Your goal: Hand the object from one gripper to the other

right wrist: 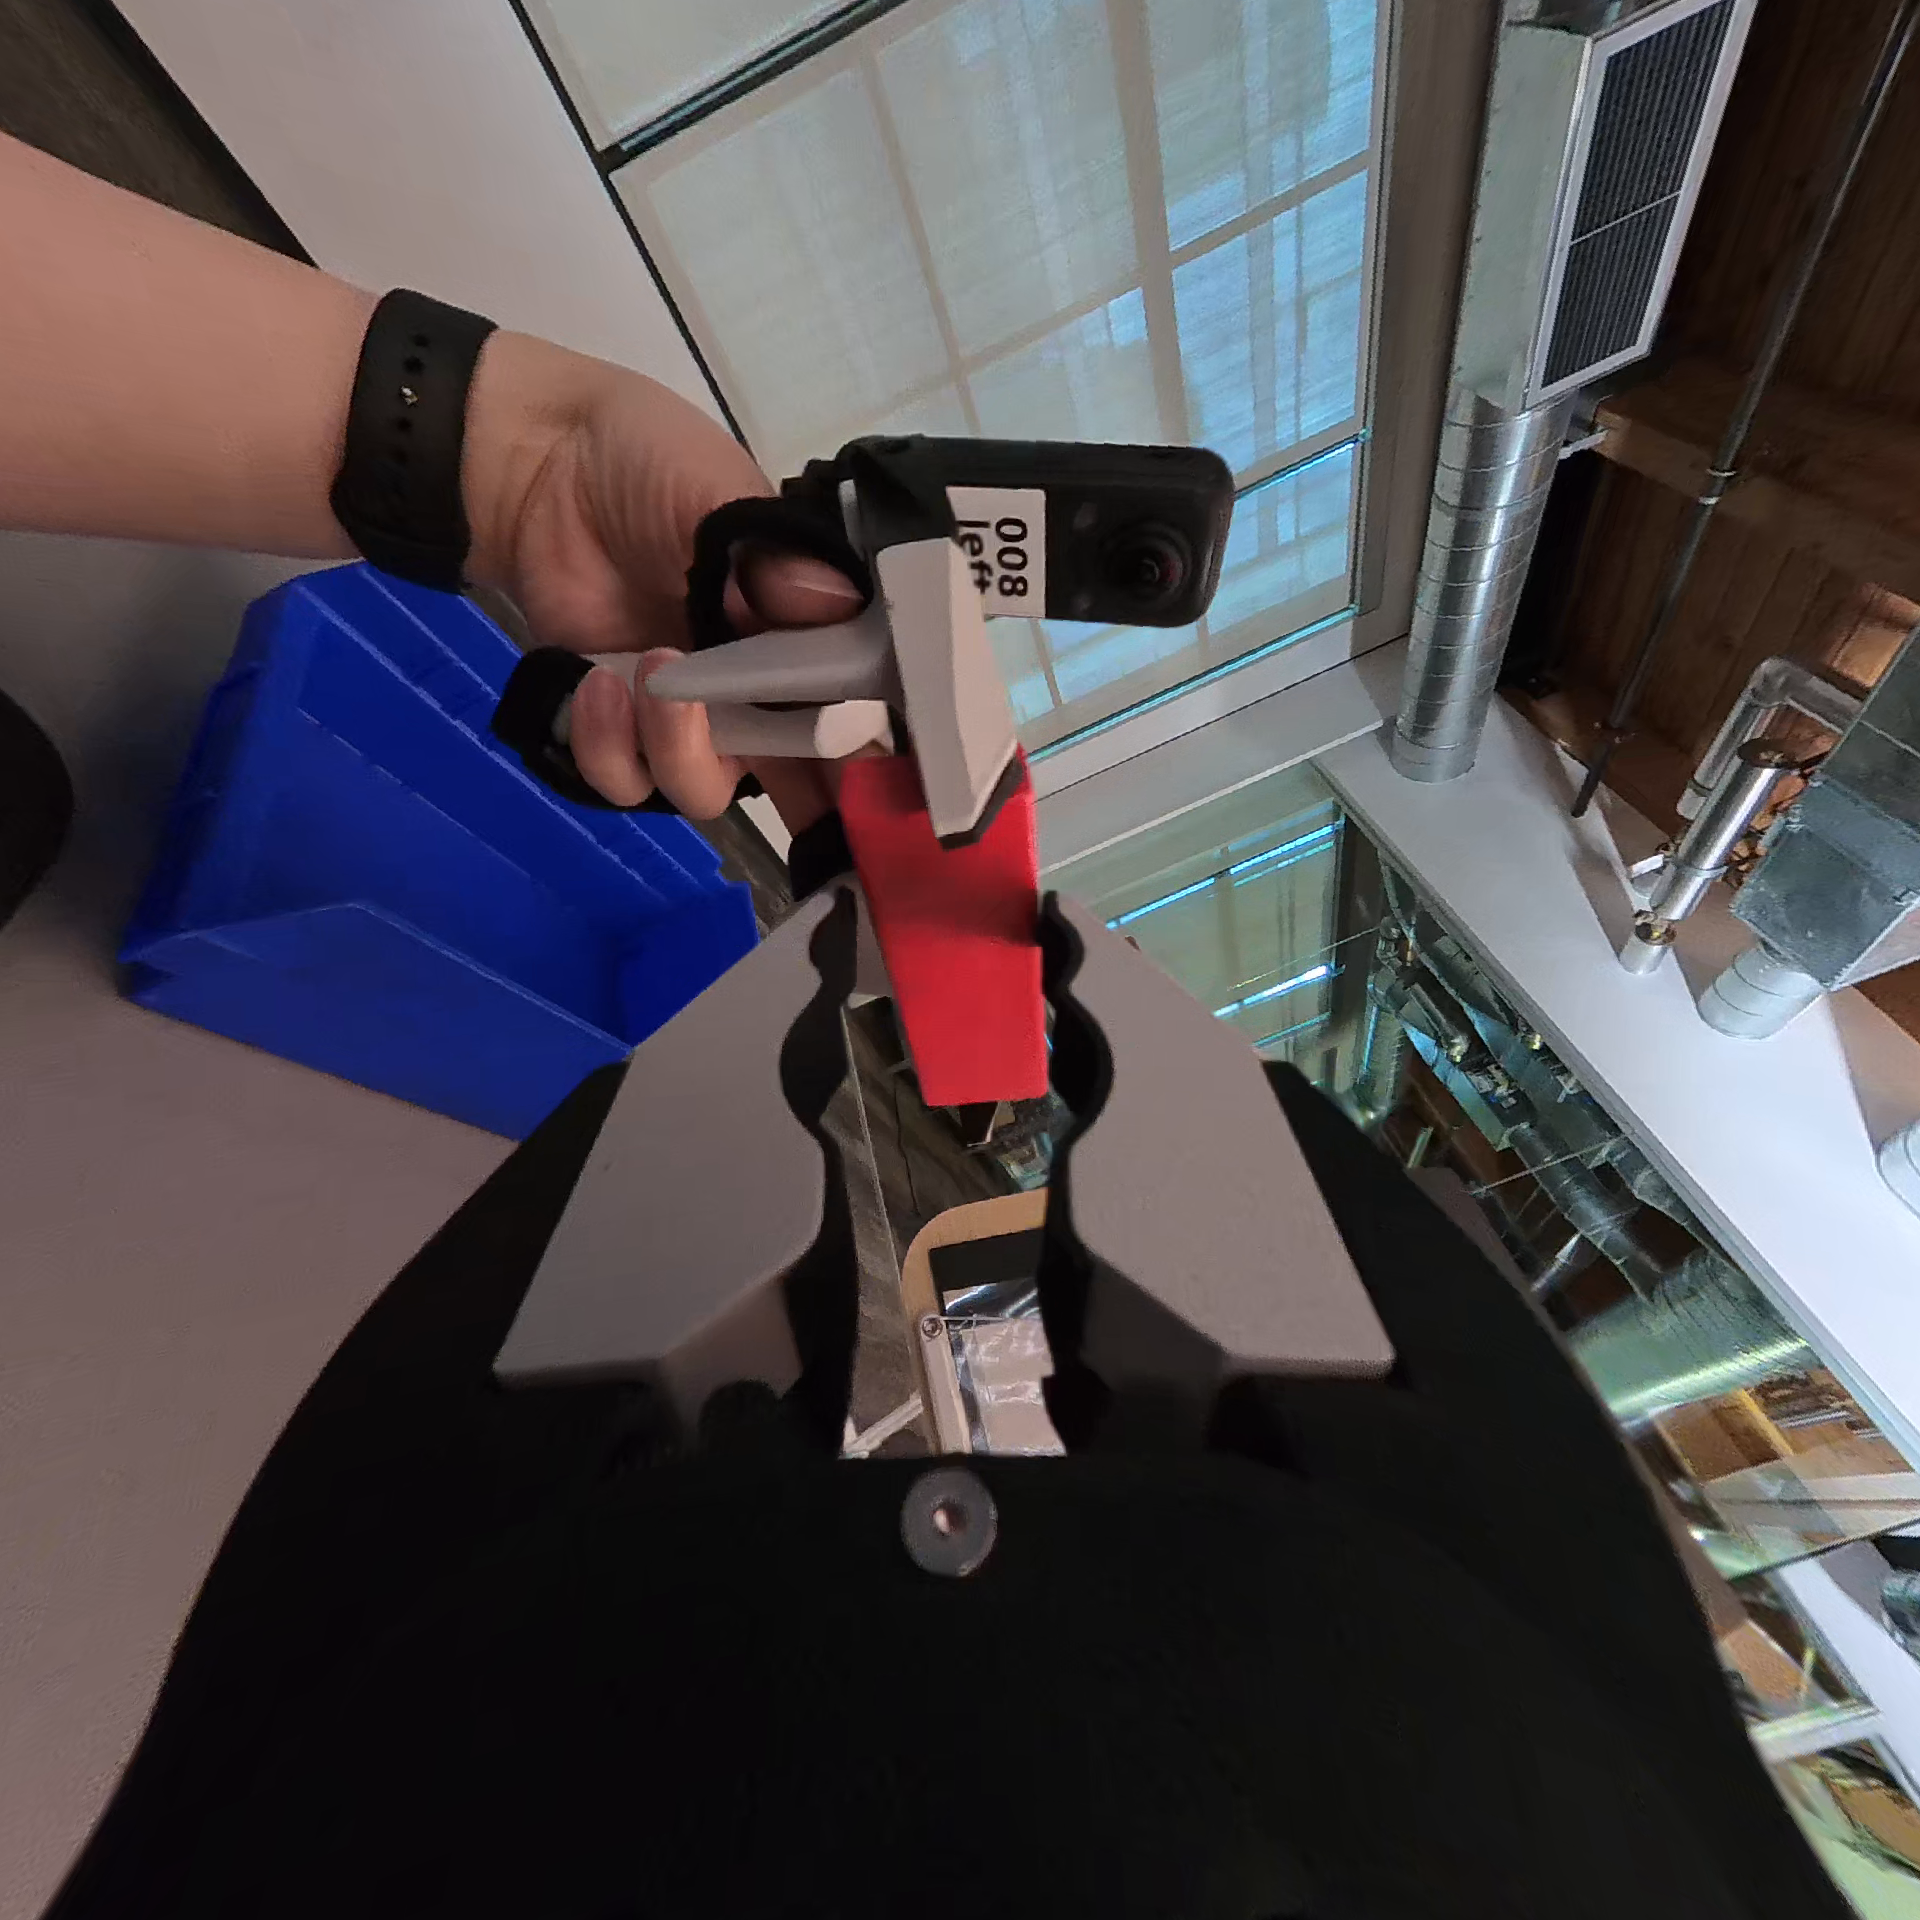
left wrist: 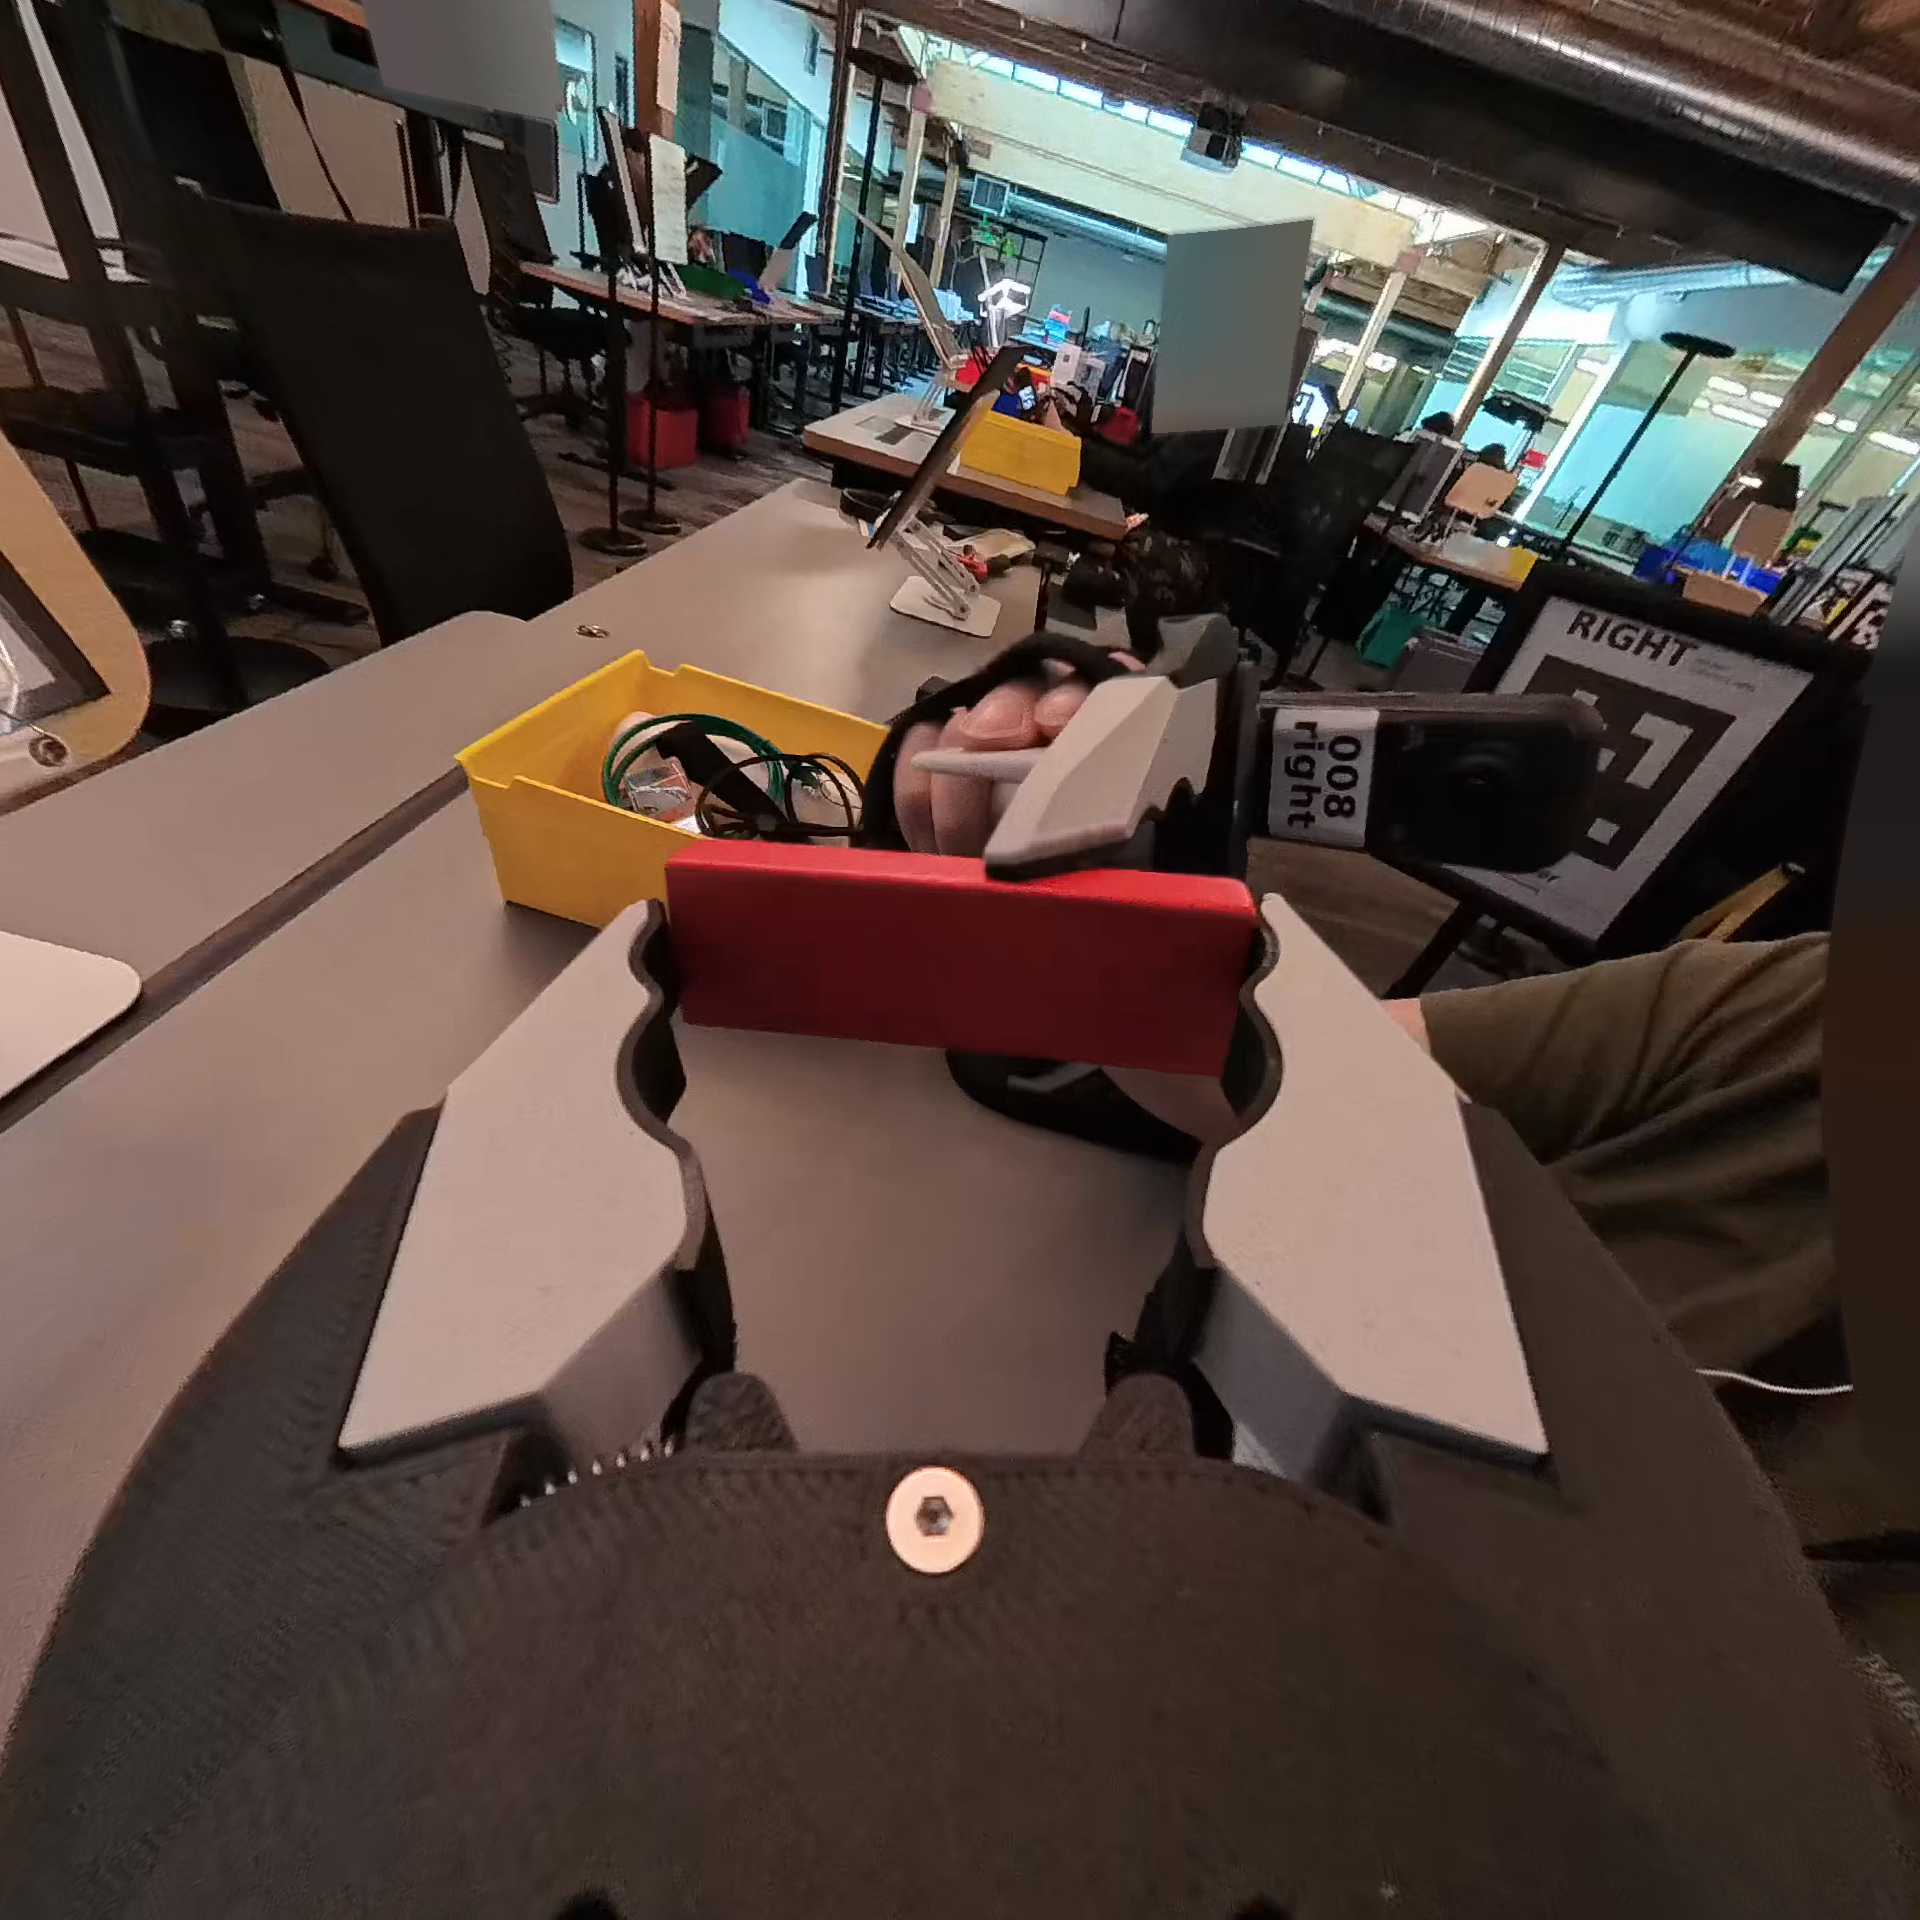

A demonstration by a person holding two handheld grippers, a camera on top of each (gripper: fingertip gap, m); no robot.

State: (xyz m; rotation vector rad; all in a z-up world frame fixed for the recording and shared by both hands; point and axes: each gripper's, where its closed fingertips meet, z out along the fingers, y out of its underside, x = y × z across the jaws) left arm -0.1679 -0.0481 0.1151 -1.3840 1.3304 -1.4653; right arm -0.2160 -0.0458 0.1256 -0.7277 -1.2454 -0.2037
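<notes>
A red block is held by its two ends between the fingertips of my left gripper, which is shut on it above the grey table. My right gripper comes in from the far side, and one finger rests on the block's top edge. In the right wrist view the red block sits between the tips of my right gripper, whose jaws are closed against its narrow sides. A finger of the left gripper overlaps the block's far end. Bare hands hold both grippers.
A yellow bin with cables stands on the grey table just behind the block. A blue bin stands on the table on the left of the right wrist view. A tablet stand and a marker board are farther off. Left and right tips are no more than a few centimetres apart.
</notes>
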